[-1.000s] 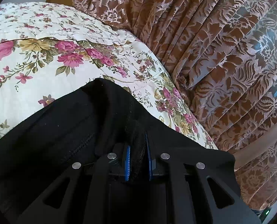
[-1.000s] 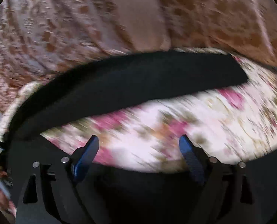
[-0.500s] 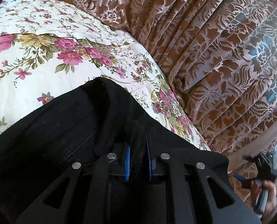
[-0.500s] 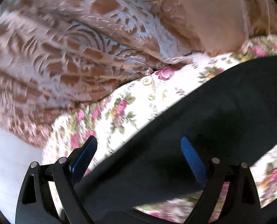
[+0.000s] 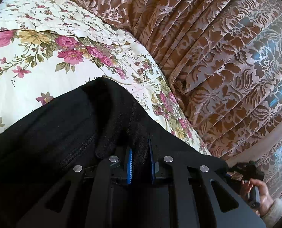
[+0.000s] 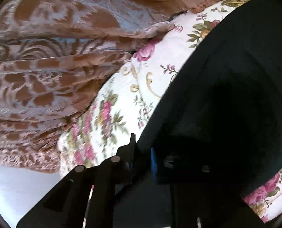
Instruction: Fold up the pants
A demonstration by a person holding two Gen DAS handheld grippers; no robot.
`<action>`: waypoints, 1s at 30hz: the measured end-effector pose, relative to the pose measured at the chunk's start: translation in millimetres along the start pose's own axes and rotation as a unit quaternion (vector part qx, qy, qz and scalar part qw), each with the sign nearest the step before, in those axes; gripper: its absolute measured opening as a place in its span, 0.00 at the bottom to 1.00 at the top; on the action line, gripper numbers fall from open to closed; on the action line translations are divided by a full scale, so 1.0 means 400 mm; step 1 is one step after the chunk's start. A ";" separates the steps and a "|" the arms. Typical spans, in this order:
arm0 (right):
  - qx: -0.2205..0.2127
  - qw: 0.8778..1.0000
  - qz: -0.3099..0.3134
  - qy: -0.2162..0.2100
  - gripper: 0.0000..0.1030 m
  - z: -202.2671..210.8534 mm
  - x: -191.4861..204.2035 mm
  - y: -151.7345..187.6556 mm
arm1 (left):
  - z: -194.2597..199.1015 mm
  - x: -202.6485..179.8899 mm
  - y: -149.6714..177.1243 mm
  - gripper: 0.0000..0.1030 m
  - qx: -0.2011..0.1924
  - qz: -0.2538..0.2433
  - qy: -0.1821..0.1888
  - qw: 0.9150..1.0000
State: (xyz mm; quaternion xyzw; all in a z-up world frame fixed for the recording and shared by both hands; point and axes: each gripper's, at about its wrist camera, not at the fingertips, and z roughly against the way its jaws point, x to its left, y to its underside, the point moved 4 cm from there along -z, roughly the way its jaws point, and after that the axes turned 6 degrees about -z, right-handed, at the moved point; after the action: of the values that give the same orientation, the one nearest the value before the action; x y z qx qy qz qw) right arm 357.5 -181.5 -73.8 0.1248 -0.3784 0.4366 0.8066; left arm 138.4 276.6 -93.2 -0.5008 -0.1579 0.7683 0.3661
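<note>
Black pants lie on a floral bedspread. My left gripper is shut on a bunched fold of the pants, with black cloth pinched between its blue pads. In the right wrist view the pants cover the right side of the frame. My right gripper is shut on the edge of the pants, low over the bedspread. The right gripper and the hand holding it also show at the lower right of the left wrist view.
A brown patterned curtain hangs close along the bed's far edge and also fills the left of the right wrist view. A pale floor shows below the bed's edge.
My right gripper has swung across to the pants' edge near the curtain and closed on it; it was open before. My left gripper has kept its hold and hardly moved.
</note>
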 end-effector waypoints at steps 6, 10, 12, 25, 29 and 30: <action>0.002 0.996 0.031 -0.088 0.11 0.159 -0.002 0.065 | 0.063 -0.030 -0.077 0.13 -0.030 0.027 0.046 0.998; -0.007 0.989 0.084 -0.122 0.11 0.279 -0.003 0.153 | 0.130 -0.045 -0.119 0.13 -0.048 0.047 0.085 0.994; -0.013 0.986 0.101 -0.134 0.11 0.325 -0.014 0.203 | 0.165 -0.042 -0.116 0.13 -0.051 0.049 0.091 0.993; -0.028 0.982 0.141 -0.124 0.11 0.346 -0.271 0.509 | 0.270 0.080 0.056 0.27 -0.028 0.083 0.069 0.994; -0.029 0.984 0.129 -0.120 0.11 0.324 -0.320 0.506 | 0.316 0.064 0.068 0.54 -0.040 0.075 0.086 0.993; -0.027 0.984 0.121 -0.124 0.11 0.319 -0.326 0.503 | 0.323 0.061 0.071 0.55 -0.041 0.074 0.084 0.993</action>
State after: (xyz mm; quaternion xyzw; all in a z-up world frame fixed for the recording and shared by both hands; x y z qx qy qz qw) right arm 89.5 -210.6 -106.3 0.1090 -0.4995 0.5018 0.6977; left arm 7.0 290.8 -68.5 -0.5886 -0.1202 0.7411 0.2997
